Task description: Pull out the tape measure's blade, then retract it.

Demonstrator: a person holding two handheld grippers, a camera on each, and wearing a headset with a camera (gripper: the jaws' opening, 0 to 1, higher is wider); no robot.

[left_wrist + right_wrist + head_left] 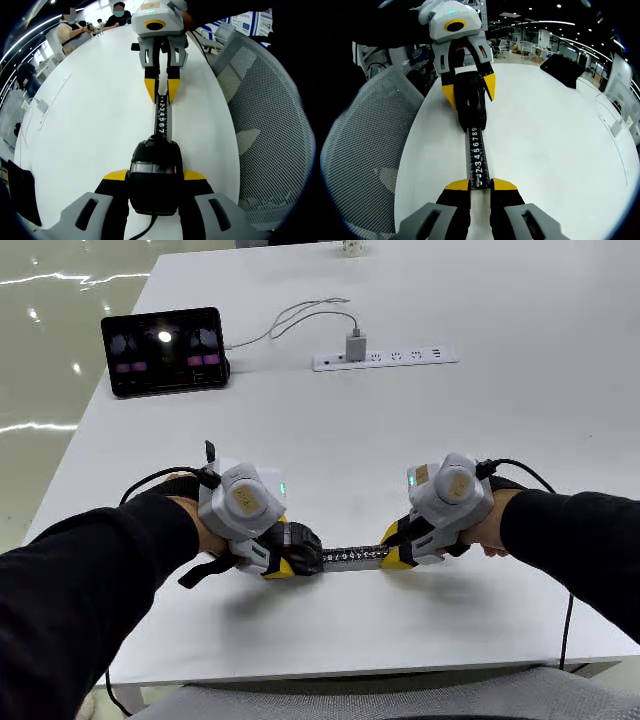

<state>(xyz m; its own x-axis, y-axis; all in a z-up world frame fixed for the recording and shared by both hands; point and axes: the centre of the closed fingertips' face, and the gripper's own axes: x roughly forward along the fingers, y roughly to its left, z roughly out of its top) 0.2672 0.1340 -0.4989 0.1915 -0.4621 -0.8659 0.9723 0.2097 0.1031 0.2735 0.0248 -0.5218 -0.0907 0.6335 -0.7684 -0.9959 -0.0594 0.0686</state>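
Observation:
A black tape measure case lies near the table's front edge, with my left gripper shut around it; in the left gripper view the case sits between the yellow-tipped jaws. A short length of dark, numbered blade runs out of it to the right. My right gripper is shut on the blade's end, seen close in the right gripper view where the blade passes between the gripper's fingertips. The two grippers face each other, a hand's width apart.
A black tablet stands at the back left of the white table. A white power strip with a charger and cable lies at the back centre. A grey mesh chair is at the table's front edge. People sit far off.

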